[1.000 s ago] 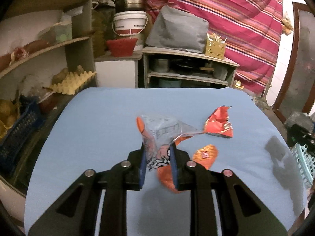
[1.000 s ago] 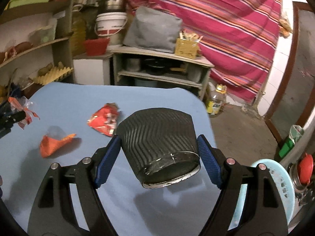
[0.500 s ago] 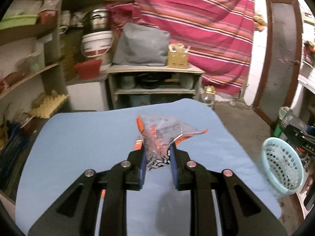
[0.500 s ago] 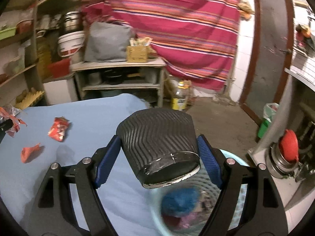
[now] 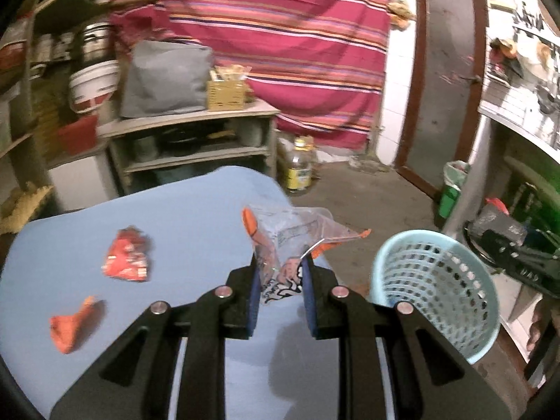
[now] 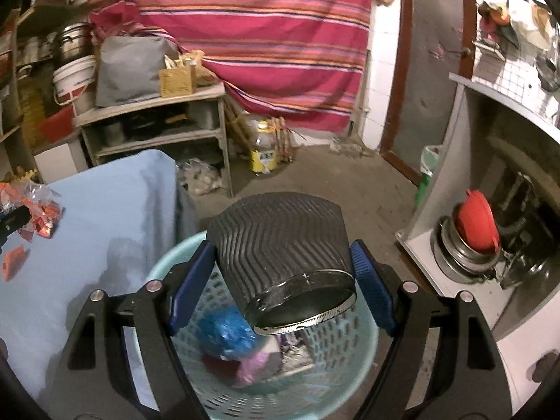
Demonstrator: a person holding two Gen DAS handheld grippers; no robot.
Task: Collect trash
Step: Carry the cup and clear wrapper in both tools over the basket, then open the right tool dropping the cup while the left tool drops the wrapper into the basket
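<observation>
My left gripper (image 5: 280, 273) is shut on a crumpled clear plastic wrapper (image 5: 290, 238) with orange print, held above the right end of the blue table (image 5: 196, 217). The same wrapper (image 6: 31, 203) shows at the far left of the right wrist view. My right gripper (image 6: 280, 255) is shut on a black ribbed cup (image 6: 280, 241), held on its side directly over the light blue perforated basket (image 6: 350, 346). The basket (image 5: 437, 290) stands just off the table's right edge and holds blue and pink trash (image 6: 227, 332). A red wrapper (image 5: 126, 259) and an orange scrap (image 5: 70, 325) lie on the table.
Behind the table stands a wooden shelf unit (image 5: 189, 147) with a grey bag and a yellow box. A yellow bottle (image 5: 297, 168) sits on the concrete floor near a striped curtain (image 5: 280, 35). A counter with a metal pot and red lid (image 6: 472, 231) is at the right.
Both grippers have swung to the right. The basket has come into the left wrist view, and the black cup has moved from above the table to above the basket.
</observation>
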